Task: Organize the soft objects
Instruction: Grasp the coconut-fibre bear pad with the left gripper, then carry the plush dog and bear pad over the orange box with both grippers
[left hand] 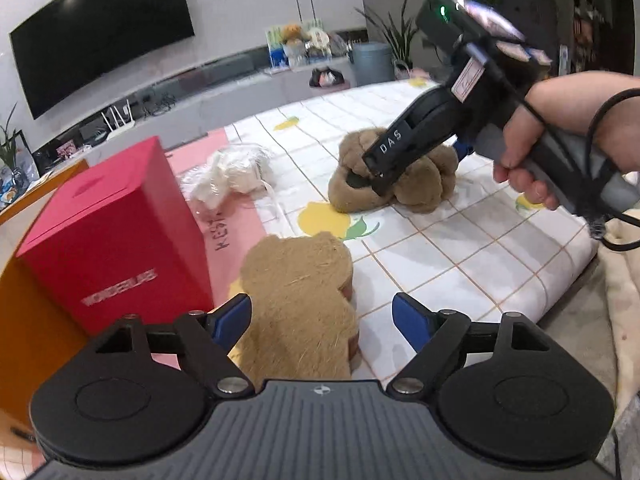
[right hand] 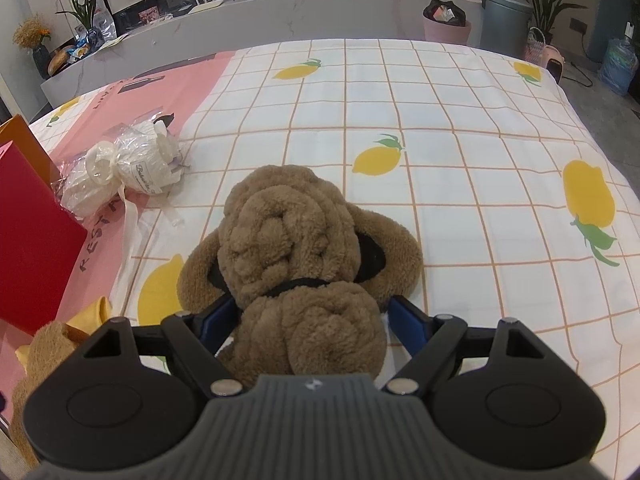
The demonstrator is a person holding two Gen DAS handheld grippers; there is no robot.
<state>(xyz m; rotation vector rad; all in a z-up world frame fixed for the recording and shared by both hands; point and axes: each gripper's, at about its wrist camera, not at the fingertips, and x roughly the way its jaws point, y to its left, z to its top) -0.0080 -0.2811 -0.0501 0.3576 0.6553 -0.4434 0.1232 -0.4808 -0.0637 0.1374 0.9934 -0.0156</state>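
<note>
While left tool (left hand: 322,322) hangs spread, nothing pinched, flat straw-coloured plush (left hand: 298,292) lies just below on bed (left hand: 460,264) beside red box (left hand: 116,236), likely sorted there. Right tool (right hand: 312,322) straddles brown plush dog (right hand: 304,264); pads beside body, pinch unclear. Dog's long axis runs away from tool, head farthest.

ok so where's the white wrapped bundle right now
In the right wrist view the white wrapped bundle lies left on the bedsheet, between the red box and the brown plush.
</note>
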